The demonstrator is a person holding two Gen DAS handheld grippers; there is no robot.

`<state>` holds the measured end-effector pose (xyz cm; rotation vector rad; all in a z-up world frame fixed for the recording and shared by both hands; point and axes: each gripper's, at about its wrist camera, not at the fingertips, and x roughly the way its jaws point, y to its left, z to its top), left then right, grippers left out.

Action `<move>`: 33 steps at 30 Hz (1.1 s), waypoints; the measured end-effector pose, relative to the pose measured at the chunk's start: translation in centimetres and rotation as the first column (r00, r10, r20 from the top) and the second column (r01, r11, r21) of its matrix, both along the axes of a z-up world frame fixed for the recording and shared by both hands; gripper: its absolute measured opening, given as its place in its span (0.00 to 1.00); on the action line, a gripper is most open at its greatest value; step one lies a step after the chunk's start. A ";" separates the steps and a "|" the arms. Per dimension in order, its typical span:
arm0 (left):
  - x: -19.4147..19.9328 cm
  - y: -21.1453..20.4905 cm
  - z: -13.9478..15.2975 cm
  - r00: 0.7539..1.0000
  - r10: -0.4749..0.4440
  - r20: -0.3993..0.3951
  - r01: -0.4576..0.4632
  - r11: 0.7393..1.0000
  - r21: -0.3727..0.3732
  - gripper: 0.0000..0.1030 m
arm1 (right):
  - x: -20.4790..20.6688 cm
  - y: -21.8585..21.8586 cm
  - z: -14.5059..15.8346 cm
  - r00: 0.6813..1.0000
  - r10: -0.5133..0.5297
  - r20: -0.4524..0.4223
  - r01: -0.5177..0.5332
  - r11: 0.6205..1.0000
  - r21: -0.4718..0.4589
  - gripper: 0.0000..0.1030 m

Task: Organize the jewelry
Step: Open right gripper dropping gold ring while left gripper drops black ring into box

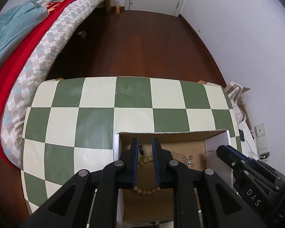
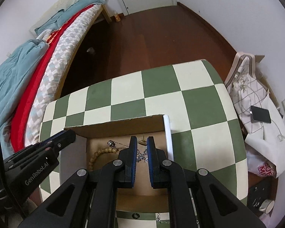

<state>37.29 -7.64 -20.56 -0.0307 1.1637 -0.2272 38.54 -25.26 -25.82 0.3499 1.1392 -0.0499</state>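
Observation:
An open cardboard box (image 1: 161,134) (image 2: 123,127) stands on the green-and-white checkered table (image 1: 96,117) (image 2: 199,102). In it lie a wooden bead bracelet (image 1: 147,191) (image 2: 101,152), a silver chain necklace (image 1: 186,158) (image 2: 142,156) and a small dark pendant (image 1: 141,150) (image 2: 110,143). My left gripper (image 1: 145,141) is open above the box, over the bracelet. My right gripper (image 2: 142,139) is open above the box, over the silver chain, holding nothing. A black ring (image 2: 135,215) and another chain (image 2: 158,218) lie on the table by the box's near side.
A bed (image 1: 28,43) with red and blue bedding runs along the left. To the right of the table are a patterned cushion (image 2: 245,83), a phone (image 2: 261,115) with its cable and a plastic bag (image 2: 264,169). Dark wooden floor (image 1: 142,43) lies beyond.

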 end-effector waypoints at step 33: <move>-14.6 5.7 8.0 0.950 0.052 0.308 -0.125 0.967 0.220 1.00 | -14.5 4.6 6.6 0.996 0.035 0.082 -0.015 0.971 -0.238 0.99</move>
